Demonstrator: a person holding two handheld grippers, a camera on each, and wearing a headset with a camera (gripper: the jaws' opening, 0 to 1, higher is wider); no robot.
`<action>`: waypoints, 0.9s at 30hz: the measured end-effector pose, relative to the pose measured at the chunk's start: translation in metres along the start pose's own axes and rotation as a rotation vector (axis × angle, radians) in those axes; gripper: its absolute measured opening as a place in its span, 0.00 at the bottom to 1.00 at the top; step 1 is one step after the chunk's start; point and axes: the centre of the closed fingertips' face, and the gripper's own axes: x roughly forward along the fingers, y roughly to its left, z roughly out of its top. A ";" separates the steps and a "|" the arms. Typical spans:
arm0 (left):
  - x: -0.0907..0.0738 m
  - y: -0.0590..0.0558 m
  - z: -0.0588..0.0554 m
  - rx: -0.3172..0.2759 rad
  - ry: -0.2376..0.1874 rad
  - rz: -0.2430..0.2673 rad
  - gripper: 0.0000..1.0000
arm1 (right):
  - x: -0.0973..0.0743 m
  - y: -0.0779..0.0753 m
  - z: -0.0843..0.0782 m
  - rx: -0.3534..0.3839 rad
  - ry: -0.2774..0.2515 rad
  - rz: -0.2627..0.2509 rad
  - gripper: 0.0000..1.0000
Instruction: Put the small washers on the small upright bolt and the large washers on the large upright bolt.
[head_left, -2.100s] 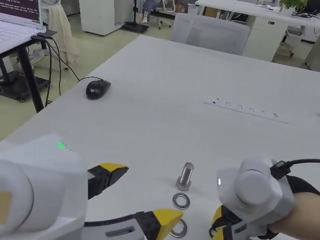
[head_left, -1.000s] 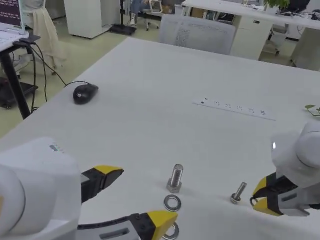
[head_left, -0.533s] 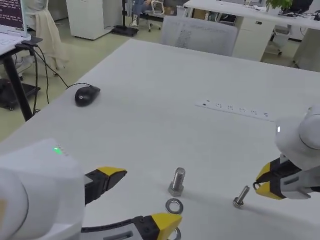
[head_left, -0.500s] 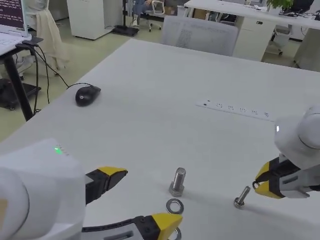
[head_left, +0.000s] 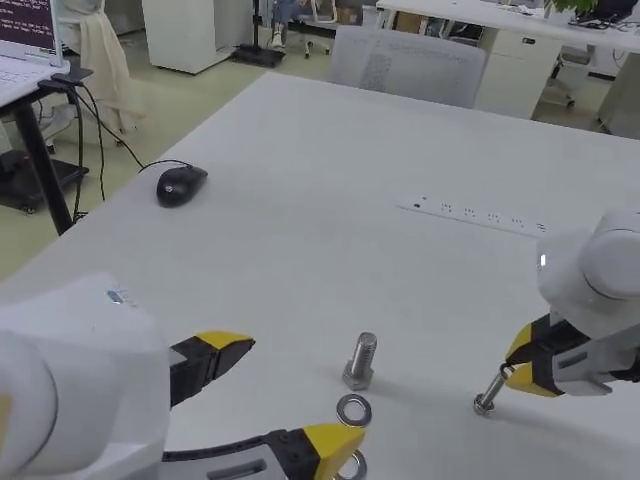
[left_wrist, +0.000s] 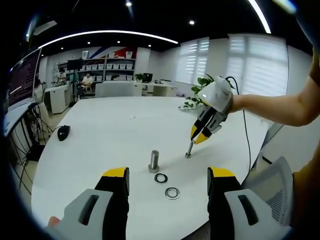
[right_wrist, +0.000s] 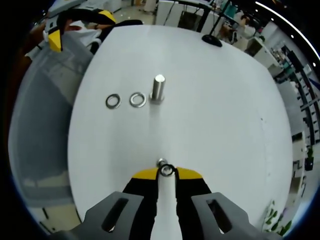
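The large bolt (head_left: 360, 360) stands upright on the white table (head_left: 330, 180). Two large washers (head_left: 353, 409) lie flat just in front of it, the nearer one partly behind my left gripper's finger. My left gripper (head_left: 270, 395) hovers open before them, nothing between its jaws (left_wrist: 169, 172). The small bolt (head_left: 489, 390) stands to the right, leaning toward my right gripper (head_left: 520, 375). That gripper is shut on a small washer (right_wrist: 166, 170), held right at the bolt's upper tip (right_wrist: 161, 162). The right gripper view also shows the large bolt (right_wrist: 158, 87) and the two washers (right_wrist: 138, 99).
A black mouse (head_left: 182, 184) with its cable lies at the table's far left. A white power strip (head_left: 480, 215) lies across the middle right. A grey chair back (head_left: 405, 65) stands beyond the far edge. A desk with a laptop is off to the left.
My right gripper, holding the small washer, has come from lower right of the small bolt to its upper tip. The left gripper stays open in place.
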 end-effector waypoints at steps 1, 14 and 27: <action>0.000 0.000 0.001 0.002 -0.005 0.000 0.63 | 0.001 0.000 0.000 0.001 0.001 0.005 0.12; 0.000 0.001 -0.001 -0.003 0.001 0.000 0.63 | 0.011 0.001 -0.003 -0.019 0.021 0.026 0.13; 0.002 0.002 -0.007 -0.012 0.018 -0.001 0.63 | 0.035 0.002 -0.012 -0.028 0.038 0.053 0.13</action>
